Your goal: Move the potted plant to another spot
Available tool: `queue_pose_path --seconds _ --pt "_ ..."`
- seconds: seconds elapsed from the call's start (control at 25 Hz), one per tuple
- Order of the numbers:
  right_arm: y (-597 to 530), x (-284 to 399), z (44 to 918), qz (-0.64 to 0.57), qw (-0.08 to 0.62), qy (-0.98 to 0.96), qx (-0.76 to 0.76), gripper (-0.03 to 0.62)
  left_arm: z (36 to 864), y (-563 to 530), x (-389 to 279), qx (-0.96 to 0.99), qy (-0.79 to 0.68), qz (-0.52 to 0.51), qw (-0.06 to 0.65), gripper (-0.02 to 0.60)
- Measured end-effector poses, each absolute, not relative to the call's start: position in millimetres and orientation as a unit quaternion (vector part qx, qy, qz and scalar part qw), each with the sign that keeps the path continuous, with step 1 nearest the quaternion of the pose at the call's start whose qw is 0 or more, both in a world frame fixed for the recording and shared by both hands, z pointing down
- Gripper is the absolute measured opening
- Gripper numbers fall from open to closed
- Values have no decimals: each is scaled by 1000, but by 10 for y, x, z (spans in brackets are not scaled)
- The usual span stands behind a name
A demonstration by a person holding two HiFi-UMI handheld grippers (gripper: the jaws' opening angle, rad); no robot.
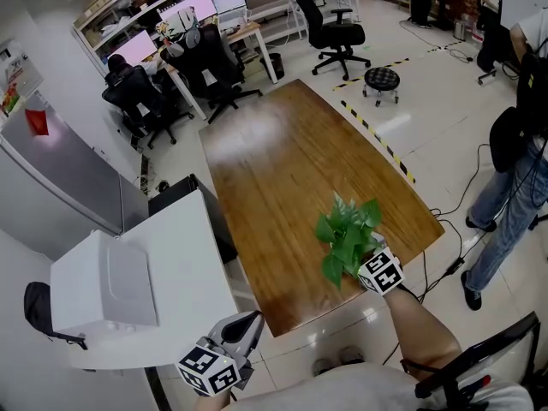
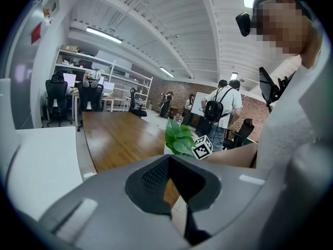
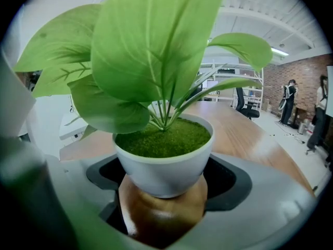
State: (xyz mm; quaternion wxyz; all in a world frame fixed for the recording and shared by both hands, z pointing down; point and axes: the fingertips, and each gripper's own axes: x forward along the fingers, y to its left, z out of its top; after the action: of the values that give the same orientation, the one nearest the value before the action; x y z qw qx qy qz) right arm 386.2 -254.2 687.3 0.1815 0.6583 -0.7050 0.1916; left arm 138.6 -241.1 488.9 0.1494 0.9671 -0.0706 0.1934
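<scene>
The potted plant (image 1: 347,229), green leaves in a small white pot (image 3: 164,171), stands near the front right edge of the long wooden table (image 1: 282,161). My right gripper (image 1: 360,259) reaches into it from the front, its marker cube just below the leaves. In the right gripper view the pot fills the gap of the right gripper (image 3: 164,184), both pads against its sides. My left gripper (image 1: 250,322) hangs off the table at the lower left, shut and holding nothing. The left gripper (image 2: 174,184) looks across the table toward the plant (image 2: 179,137).
A white cabinet (image 1: 128,289) stands left of the table beside my left gripper. Black office chairs (image 1: 210,62) and a round stool (image 1: 381,80) stand beyond the far end. A person (image 1: 514,187) stands at the right, by cables on the floor.
</scene>
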Motion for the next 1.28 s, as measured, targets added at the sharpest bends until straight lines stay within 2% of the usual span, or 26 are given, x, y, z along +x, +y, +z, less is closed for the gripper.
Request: queue_pose_path --seconds 0.48,0.76,1.28 --pt "-2550 3949 6612 188 164 -696 673 462 4778 -2348 1385 972 -66 176 143 -3" --pt "-2670 3769 6318 165 180 -710 661 462 4605 -2348 1224 975 -85 144 143 -3" --pt "-3133 2789 5867 118 197 -758 610 462 4422 -2375 242 971 -161 102 147 -4"
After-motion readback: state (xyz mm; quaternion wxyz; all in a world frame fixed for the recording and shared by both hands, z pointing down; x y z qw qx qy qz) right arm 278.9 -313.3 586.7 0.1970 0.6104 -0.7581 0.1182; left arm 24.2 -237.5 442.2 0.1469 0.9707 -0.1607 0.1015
